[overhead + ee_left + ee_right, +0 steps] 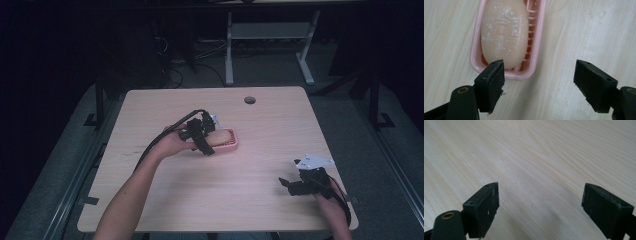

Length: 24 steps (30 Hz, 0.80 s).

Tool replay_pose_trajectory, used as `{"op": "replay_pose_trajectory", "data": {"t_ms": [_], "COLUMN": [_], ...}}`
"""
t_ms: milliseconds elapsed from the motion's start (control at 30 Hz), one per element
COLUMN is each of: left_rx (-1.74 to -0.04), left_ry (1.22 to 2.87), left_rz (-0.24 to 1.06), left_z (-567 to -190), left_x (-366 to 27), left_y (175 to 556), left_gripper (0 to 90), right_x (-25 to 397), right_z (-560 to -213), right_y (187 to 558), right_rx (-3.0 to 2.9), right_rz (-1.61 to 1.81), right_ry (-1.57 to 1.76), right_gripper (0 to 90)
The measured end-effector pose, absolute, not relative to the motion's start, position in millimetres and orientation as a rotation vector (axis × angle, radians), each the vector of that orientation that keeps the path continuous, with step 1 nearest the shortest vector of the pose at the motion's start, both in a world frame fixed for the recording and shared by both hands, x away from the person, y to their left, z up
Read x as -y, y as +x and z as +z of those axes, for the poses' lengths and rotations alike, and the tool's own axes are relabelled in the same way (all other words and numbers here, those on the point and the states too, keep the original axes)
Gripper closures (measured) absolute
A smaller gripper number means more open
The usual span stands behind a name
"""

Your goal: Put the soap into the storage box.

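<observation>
A pale peach bar of soap (pixel 505 32) with white flecks lies in a pink slotted soap dish (pixel 536 50) near the middle of the table. In the high view the soap (pixel 222 135) and dish (pixel 231 145) sit just right of my left gripper (pixel 207 141). That left gripper (pixel 539 82) hangs open above the dish's near end, with nothing between its jaws; its left jaw overlaps the dish rim. My right gripper (pixel 289 184) rests low at the table's right front, and in its own view it (pixel 540 206) stands open over bare wood.
The light wooden table (pixel 210 200) has a round cable hole (pixel 249 100) at its back edge. Behind the table stand white desk legs (pixel 229 50) on a dark floor with cables.
</observation>
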State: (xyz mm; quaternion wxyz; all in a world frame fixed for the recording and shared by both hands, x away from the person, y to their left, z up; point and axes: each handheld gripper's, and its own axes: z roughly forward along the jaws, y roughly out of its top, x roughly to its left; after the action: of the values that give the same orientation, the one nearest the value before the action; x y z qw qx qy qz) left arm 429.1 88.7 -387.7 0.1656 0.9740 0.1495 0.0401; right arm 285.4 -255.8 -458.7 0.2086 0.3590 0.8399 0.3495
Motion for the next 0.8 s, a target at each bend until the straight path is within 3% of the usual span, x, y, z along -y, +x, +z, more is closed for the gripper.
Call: {"op": "replay_pose_trajectory", "data": {"t_ms": [800], "left_rx": [-0.454], "left_ry": [2.754], "left_rz": [0.129], "left_z": [-388.7], "left_x": [-108.5], "left_y": [407.1], "left_gripper": [25.0], "right_x": [255.7], "right_z": [-458.3], "right_y": [286.0], "right_rx": [-2.326], "right_rz": [0.961], "right_ry": [1.012], "right_gripper": [13.8]}}
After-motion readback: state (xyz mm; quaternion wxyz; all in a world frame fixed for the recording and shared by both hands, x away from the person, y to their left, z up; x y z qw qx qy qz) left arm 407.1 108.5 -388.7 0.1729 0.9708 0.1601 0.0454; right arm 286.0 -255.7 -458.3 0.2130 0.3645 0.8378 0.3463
